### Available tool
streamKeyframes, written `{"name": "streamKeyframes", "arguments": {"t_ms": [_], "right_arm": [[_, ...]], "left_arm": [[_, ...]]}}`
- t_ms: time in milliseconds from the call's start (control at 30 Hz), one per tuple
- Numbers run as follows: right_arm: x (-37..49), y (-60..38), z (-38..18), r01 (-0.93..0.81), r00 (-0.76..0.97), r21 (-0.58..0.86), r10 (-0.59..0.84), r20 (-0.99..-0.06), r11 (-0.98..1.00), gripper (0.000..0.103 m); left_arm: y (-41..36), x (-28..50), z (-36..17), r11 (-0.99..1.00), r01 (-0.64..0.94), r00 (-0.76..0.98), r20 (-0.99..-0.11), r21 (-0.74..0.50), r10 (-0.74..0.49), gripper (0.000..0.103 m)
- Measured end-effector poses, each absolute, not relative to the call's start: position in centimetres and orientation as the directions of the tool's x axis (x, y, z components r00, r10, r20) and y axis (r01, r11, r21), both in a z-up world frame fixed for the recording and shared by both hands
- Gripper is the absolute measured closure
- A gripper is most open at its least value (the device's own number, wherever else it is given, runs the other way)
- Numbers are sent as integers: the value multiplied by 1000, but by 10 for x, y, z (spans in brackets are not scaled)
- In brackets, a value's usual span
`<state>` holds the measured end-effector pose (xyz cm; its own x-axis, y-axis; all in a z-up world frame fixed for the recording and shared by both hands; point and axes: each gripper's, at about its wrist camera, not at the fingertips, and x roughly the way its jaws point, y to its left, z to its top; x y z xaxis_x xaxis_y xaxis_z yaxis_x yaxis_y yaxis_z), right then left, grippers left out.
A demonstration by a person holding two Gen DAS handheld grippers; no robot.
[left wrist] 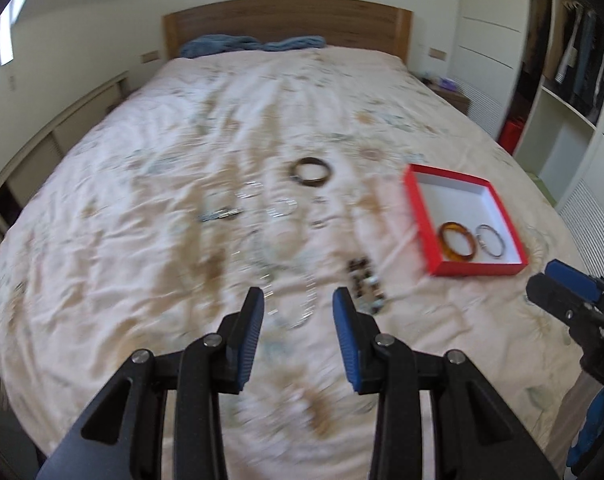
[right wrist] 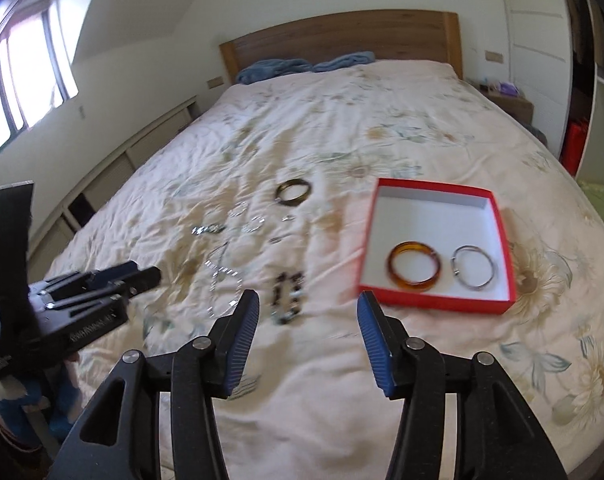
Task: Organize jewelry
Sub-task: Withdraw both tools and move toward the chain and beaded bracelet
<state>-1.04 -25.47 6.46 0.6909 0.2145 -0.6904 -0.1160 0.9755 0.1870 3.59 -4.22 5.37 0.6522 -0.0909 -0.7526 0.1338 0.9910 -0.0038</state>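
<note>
A red box (right wrist: 506,240) with a white inside lies on the bed; it holds an amber bangle (right wrist: 414,272) and a silver bangle (right wrist: 473,268). It also shows in the left wrist view (left wrist: 416,208). Loose jewelry lies left of it: a dark bangle (left wrist: 311,172), a black beaded bracelet (right wrist: 288,298), a silver chain necklace (right wrist: 224,284), small silver rings (right wrist: 254,224). My left gripper (left wrist: 298,308) is open and empty above the necklace. My right gripper (right wrist: 308,312) is open and empty, near the box's front edge.
The bed has a floral cream cover (right wrist: 342,128), a wooden headboard (right wrist: 342,36) and blue pillows (right wrist: 302,66). Low cabinets (right wrist: 142,160) run along the left wall, wardrobe shelves (left wrist: 562,80) stand on the right.
</note>
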Motion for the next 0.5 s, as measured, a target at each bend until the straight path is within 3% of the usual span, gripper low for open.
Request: {"name": "streamKeyframes", "arguments": {"t_ms": [500], "right_arm": [[-61,-207,82,-120,779,-16,84,-622,993,33]], "left_arm": [[0,-13,55,1000,0,700,-714,-11,-8,69]]}}
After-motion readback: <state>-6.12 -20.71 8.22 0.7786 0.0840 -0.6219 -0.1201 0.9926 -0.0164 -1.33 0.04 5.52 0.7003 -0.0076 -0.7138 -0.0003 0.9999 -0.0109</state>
